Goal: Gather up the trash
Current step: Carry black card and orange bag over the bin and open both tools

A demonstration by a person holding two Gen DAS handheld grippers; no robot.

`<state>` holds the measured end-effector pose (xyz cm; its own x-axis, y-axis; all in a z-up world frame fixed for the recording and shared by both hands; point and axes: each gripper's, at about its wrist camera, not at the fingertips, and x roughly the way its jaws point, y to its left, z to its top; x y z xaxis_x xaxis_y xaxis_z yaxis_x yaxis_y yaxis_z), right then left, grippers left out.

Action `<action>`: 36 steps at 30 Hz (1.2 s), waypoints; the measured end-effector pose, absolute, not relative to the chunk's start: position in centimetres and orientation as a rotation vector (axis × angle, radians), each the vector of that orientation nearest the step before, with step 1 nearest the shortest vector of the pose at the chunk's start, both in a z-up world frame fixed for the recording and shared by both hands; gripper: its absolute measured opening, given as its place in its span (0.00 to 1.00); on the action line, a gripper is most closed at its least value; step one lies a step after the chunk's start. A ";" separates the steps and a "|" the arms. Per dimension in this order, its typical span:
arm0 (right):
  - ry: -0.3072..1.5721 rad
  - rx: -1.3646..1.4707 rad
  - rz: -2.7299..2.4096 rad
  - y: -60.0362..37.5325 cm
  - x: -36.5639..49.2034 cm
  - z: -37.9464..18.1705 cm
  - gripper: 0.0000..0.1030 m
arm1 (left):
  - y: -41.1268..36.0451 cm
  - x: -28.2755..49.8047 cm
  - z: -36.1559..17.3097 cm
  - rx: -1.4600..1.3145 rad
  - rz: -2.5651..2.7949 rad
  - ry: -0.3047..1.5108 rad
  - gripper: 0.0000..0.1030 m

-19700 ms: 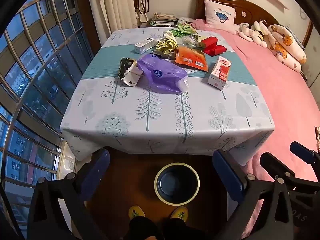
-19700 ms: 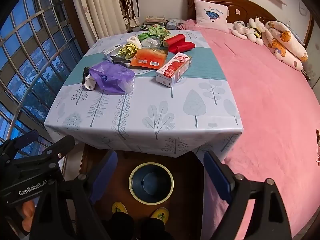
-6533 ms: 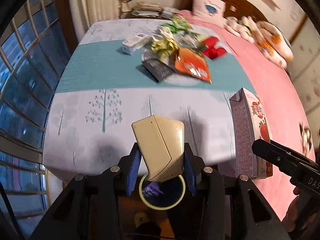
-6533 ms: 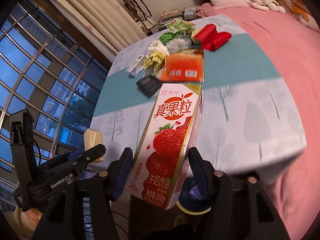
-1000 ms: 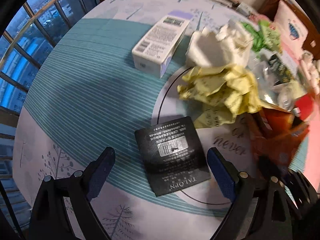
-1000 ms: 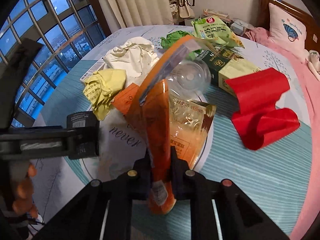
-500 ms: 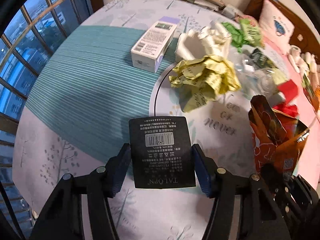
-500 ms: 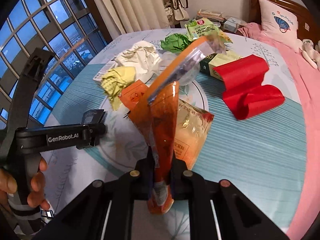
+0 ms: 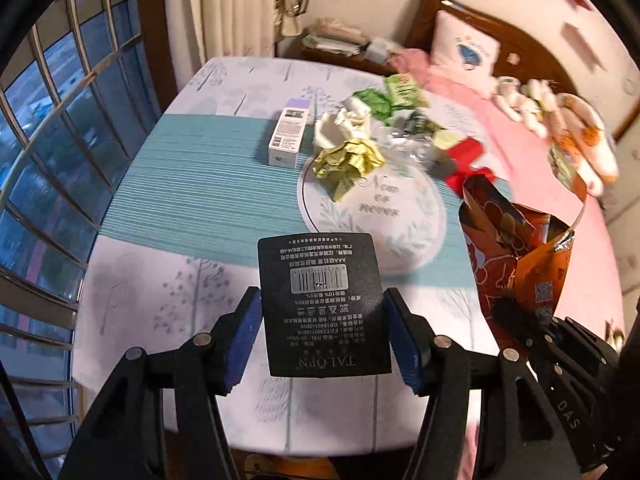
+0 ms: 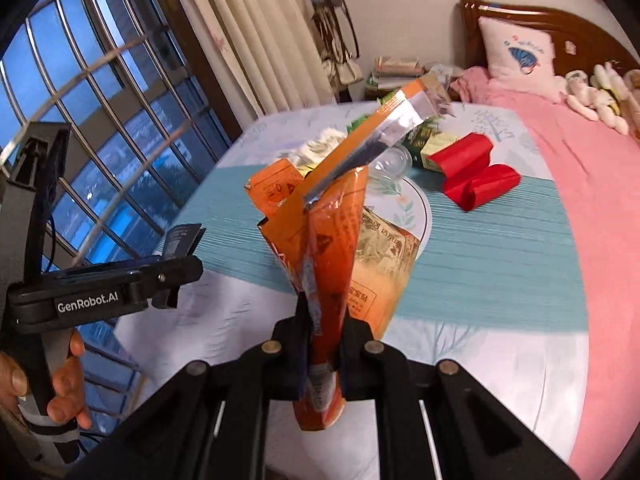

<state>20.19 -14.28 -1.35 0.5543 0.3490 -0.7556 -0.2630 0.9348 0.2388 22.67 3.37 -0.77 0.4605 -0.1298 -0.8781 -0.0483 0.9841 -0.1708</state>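
Holding a black card (image 9: 323, 304) by its edges above the near table (image 9: 172, 300), the left gripper (image 9: 324, 340) may drop it, while the right gripper (image 10: 323, 344) pinches a floppy orange bag (image 10: 320, 248) that may slip.

I see a flat black packet (image 9: 323, 304), held up over the table, label facing me | tall orange snack bag (image 10: 328, 248), crumpled, held upright, top torn open | more trash piled far back on the table (image 9: 192, 184)
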 end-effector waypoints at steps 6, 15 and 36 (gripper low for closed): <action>0.828 0.150 0.329 -11.6 12.3 1.5 0.09 | 6.1 15.5 2.3 -0.112 -0.165 1.043 0.58; 0.784 0.202 0.309 -9.2 3.1 1.4 0.09 | 8.3 7.0 2.2 -0.042 -0.276 1.065 0.58; 1.178 0.310 0.186 -10.8 -4.4 -24.7 0.10 | 4.1 0.0 -22.8 0.038 -0.256 1.335 0.58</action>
<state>-4.42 -10.80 -24.71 0.3741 0.3028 -0.8765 0.0185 0.9426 0.3335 0.02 4.08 -22.78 0.2098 -0.1619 -0.9643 0.2056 0.9714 -0.1184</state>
